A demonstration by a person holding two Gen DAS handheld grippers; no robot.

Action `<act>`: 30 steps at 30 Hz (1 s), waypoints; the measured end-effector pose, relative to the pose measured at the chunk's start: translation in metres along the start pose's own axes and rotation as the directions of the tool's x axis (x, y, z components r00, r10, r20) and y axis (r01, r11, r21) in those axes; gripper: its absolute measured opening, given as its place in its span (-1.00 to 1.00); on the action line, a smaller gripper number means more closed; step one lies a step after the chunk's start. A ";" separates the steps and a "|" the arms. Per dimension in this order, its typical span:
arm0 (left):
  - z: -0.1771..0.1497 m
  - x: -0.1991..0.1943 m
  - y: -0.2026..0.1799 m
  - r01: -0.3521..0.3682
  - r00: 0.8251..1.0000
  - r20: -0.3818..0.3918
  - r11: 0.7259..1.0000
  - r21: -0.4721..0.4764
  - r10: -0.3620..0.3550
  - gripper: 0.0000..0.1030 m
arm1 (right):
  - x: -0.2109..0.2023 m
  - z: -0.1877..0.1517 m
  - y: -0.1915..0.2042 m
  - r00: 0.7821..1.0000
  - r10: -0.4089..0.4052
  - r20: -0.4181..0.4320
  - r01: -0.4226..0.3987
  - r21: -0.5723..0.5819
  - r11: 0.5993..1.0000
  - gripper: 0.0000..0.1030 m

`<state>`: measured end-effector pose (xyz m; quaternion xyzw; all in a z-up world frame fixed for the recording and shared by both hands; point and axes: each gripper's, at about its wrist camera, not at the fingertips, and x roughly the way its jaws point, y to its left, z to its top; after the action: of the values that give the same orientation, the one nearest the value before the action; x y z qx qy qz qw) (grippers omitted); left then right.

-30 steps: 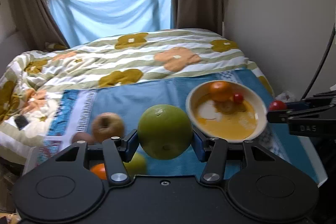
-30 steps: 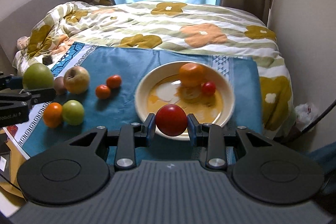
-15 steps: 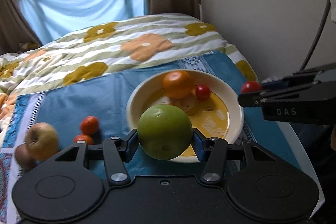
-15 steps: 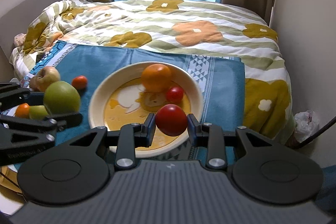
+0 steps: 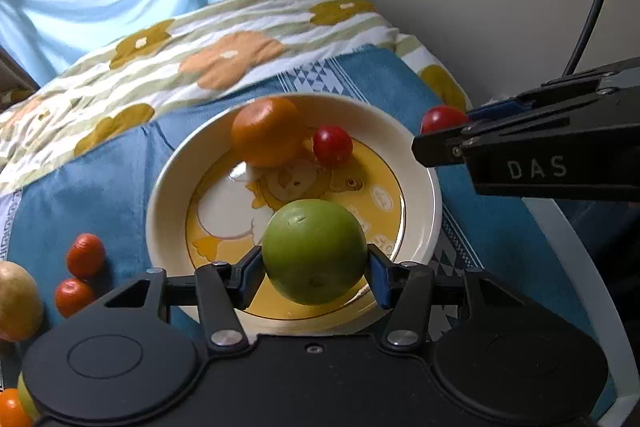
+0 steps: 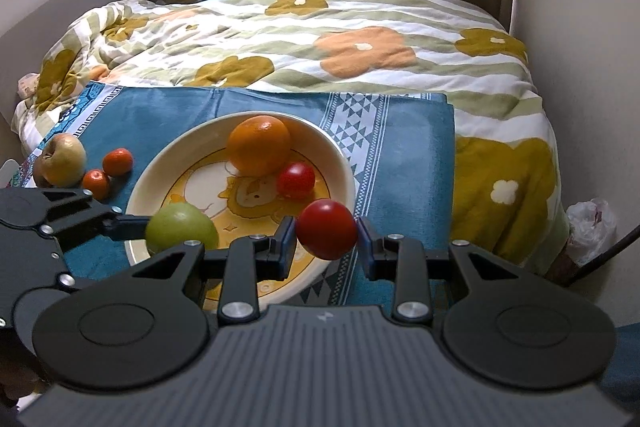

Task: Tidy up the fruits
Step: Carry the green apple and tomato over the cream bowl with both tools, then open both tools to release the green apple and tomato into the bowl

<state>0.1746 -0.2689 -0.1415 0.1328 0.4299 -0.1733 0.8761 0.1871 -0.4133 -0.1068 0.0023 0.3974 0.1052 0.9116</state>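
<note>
Fruit is being gathered onto a cream and yellow plate [image 6: 344, 163] that sits on a blue cloth [image 6: 400, 131] spread over a bed [image 6: 360, 27] with a flowered quilt. Two pieces are already seen on the plate: an orange [image 6: 259, 145] at its far side and a small red tomato [image 6: 296, 180] touching it. Two more are carried above the plate but not yet set down. The left gripper [image 5: 315, 267] is clamped on a green apple [image 5: 315, 251], which is held over the near part of the plate's yellow centre; whether it rests on the plate cannot be told. The right gripper [image 6: 326, 241] is clamped on a larger red tomato [image 6: 327, 228], held over the plate's near right rim. Left to be collected, as far as can be seen, are the fruits lying on the cloth to the left of the plate: two small orange-red fruits [image 6: 108, 171] close together, a yellowish apple [image 6: 64, 159] just beyond them, and a brownish fruit partly hidden behind that apple. At the lower left edge of the left wrist view, slivers of another orange fruit [image 5: 12, 409] and something greenish are glimpsed. The task is judged to be about halfway done, with two releases pending and several pieces outstanding.
</note>
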 end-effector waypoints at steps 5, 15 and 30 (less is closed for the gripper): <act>0.001 -0.012 0.003 -0.032 0.998 0.057 0.999 -0.005 0.032 0.96 | 0.001 0.001 -0.001 1.000 0.004 -0.003 -0.004 0.004 1.000 -0.09; -0.007 -0.041 0.031 -0.072 0.994 0.075 0.995 -0.074 0.077 0.96 | 0.005 0.006 0.009 0.999 0.033 0.001 -0.033 -0.017 0.999 -0.09; -0.035 -0.060 0.058 -0.136 0.987 0.062 0.972 -0.190 0.150 0.97 | 0.042 0.004 0.019 0.995 0.091 -0.045 -0.091 0.004 0.996 -0.09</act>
<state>0.1394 -0.1917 -0.1095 0.0749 0.4000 -0.0740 0.9105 0.2139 -0.3868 -0.1329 0.0188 0.4173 0.1462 0.8967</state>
